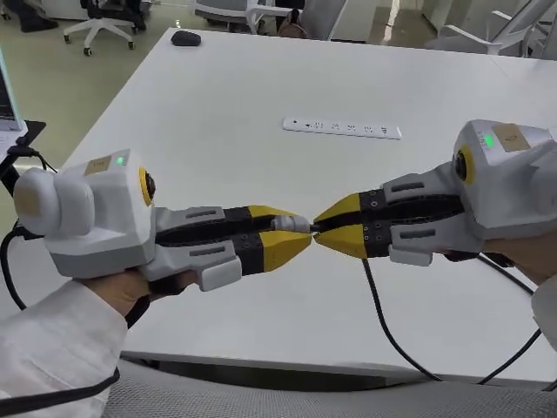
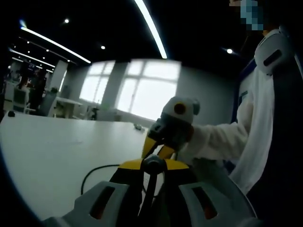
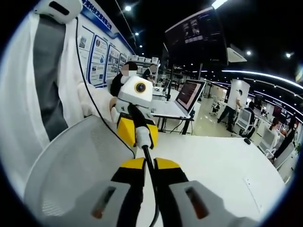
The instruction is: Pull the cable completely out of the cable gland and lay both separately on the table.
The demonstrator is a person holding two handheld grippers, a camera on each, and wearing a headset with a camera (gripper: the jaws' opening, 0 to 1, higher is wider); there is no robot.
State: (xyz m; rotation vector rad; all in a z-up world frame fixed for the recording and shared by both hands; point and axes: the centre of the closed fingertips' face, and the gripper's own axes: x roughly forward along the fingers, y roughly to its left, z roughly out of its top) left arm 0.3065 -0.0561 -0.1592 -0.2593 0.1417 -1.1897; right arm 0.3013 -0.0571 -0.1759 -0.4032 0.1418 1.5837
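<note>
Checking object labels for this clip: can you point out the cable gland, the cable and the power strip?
cable gland [image 1: 292, 224]: head view, on its pale body.
cable [image 1: 374, 300]: head view, on its black hanging stretch.
power strip [image 1: 342, 128]: head view, on the middle of its top face.

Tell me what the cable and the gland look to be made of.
Cable: black, smooth, matte jacket, likely rubber or soft plastic; it hangs in a loose curve below the right gripper. Gland: pale grey-white, dull sheen, probably moulded plastic; too small to be sure.
</note>
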